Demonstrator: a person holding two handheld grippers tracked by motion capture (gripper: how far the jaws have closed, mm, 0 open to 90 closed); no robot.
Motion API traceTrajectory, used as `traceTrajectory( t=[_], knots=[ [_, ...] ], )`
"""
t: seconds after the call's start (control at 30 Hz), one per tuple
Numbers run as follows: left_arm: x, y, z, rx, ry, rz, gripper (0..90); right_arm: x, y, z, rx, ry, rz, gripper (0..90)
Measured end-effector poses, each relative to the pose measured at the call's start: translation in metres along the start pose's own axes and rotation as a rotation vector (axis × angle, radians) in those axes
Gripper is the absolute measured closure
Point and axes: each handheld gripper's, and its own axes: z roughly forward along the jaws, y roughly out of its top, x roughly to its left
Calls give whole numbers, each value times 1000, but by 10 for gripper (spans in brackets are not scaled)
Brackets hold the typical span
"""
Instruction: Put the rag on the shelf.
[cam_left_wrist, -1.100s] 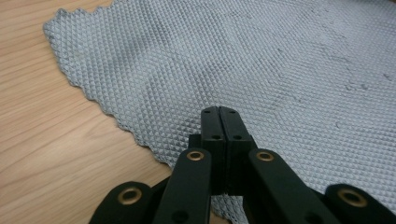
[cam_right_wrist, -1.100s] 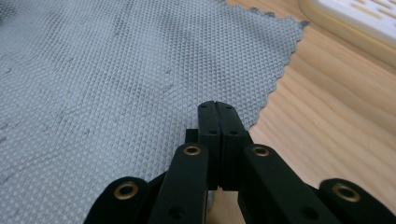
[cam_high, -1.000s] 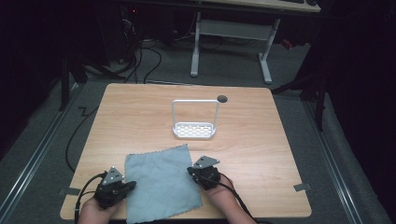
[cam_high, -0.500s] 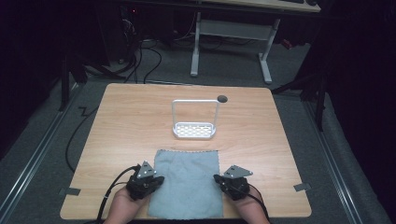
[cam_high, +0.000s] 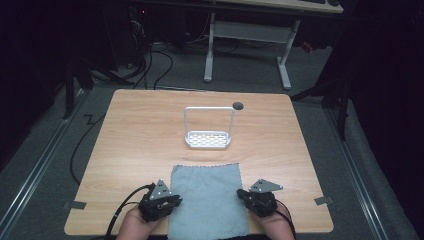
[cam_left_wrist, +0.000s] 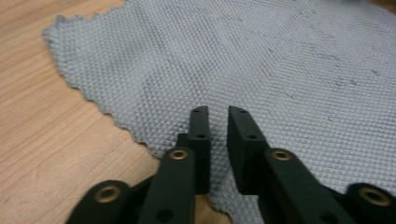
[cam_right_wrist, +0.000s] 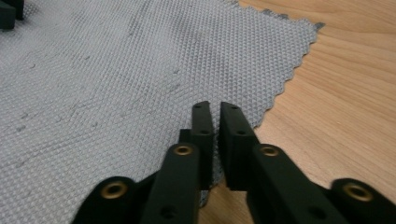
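We flank the cloth at the table's near edge.
At 7 o'clock our left gripper (cam_high: 172, 200) and at 5 o'clock our right gripper (cam_high: 243, 193) each pinch a side edge of the cloth (cam_high: 207, 197), jaws nearly together; farther, at centre, stands a white rack (cam_high: 208, 140).

A grey cloth (cam_high: 207, 200) lies flat at the near edge of the wooden tabletop (cam_high: 135, 135). A small white rack (cam_high: 208, 129) stands in the middle. A dark round hole (cam_high: 238, 106) sits near the far edge.
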Motion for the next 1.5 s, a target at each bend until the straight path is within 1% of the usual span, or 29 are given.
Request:
traceTrajectory(
  t=[0.03,0.07,0.1,0.17,0.23,0.27,0.3,0.33,0.37,0.5,0.53,0.57,0.6,0.63,0.7,0.73,0.83,0.9,0.97,1.0,1.07,1.13,1.17,1.2,1.23,1.33,1.4,1.43,1.5],
  knots=[
    [2,0,-2,-20,10,-9,745,-1,0,-1,-10,0,6,822],
    [6,1,-5,-46,22,-30,710,-3,1,-5,-46,15,27,792],
    [11,1,-6,-63,31,-47,710,-3,1,-5,-46,15,27,792],
    [28,5,-8,-91,67,-114,665,-7,2,-10,-81,17,57,720],
    [38,8,-6,-82,102,-145,609,-11,3,-12,-105,14,59,695],
    [43,10,-4,-72,121,-148,585,-13,3,-13,-119,-4,54,668],
    [46,12,-2,-72,131,-158,563,-13,3,-13,-119,-4,54,668],
    [54,18,4,-68,136,-197,533,-15,2,-13,-115,-19,52,657],
    [54,18,4,-68,136,-197,519,-15,2,-13,-115,-19,52,657],
    [57,32,25,-33,192,-167,518,-18,2,-13,-114,-26,78,677],
    [57,35,30,-29,207,-172,524,-19,2,-14,-116,-29,78,677],
    [58,37,35,-34,207,-197,548,-19,2,-14,-119,-35,81,677],
    [58,37,35,-34,207,-197,562,-19,2,-14,-119,-35,81,677],
    [60,37,37,-26,222,-214,562,-19,2,-14,-122,-37,80,676],
    [61,37,38,-34,221,-224,636,-18,2,-14,-122,-38,65,651],
    [62,37,38,-38,206,-226,646,-17,3,-13,-123,-45,63,633],
    [61,36,39,-41,206,-204,709,-17,9,-10,-133,-58,60,576],
    [60,35,40,-48,219,-186,749,-17,18,-2,-128,-63,74,540],
    [59,35,41,-60,210,-189,796,-19,28,8,-120,-75,68,520],
    [59,34,41,-60,216,-176,813,-21,32,14,-112,-79,70,515],
    [59,34,41,-62,206,-171,846,-27,43,32,-66,-101,97,511],
    [59,34,41,-61,197,-174,856,-33,49,46,-47,-111,113,530],
    [59,33,41,-61,196,-173,863,-36,53,53,-10,-144,119,533],
    [59,34,41,-59,192,-168,867,-37,56,57,5,-157,114,544],
    [58,34,41,-60,193,-166,869,-39,57,60,1,-168,106,555],
    [59,33,41,-58,190,-165,869,-38,60,60,25,-180,94,657],
    [59,33,41,-58,189,-166,870,-35,59,60,22,-183,86,703],
    [59,34,41,-59,189,-165,878,-32,59,59,20,-177,87,759],
    [59,34,41,-57,184,-166,887,-31,58,59,13,-174,79,819]
  ],
)
